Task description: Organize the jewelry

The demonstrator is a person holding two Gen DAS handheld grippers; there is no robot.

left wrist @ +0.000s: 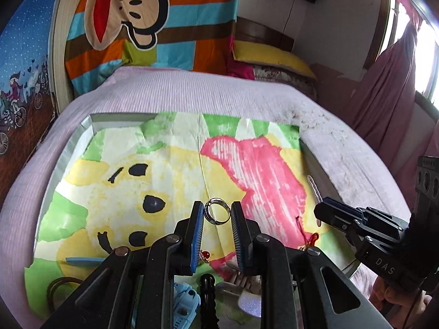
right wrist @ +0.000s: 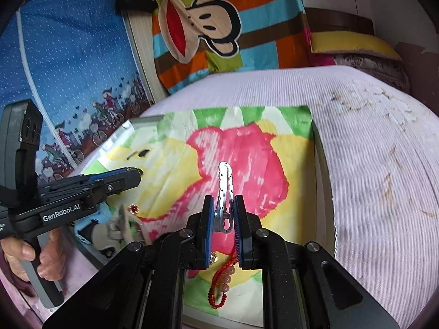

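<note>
Looking along the left claw (left wrist: 218,213), the left wrist view showed a plain silver metal ring (left wrist: 217,210) standing on edge between the two blue-padded fingers, at centre frame over the cartoon-printed cloth (left wrist: 170,164). The pads bracketed the ring's rim; whether they pressed it I could not tell. The right claw (left wrist: 326,213) sat at the right edge, its grip hidden from this side, with a red beaded string (left wrist: 311,238) just below it.

The right wrist view showed what that one hid: the right claw (right wrist: 223,216) was narrowed on the looped end of a wavy silver metal hair clip (right wrist: 225,189), whose long axis ran straight up the frame away from the fingers. The red string lay beneath at lower centre. The left claw, at left frame, showed only its side, the ring unseen.
</note>
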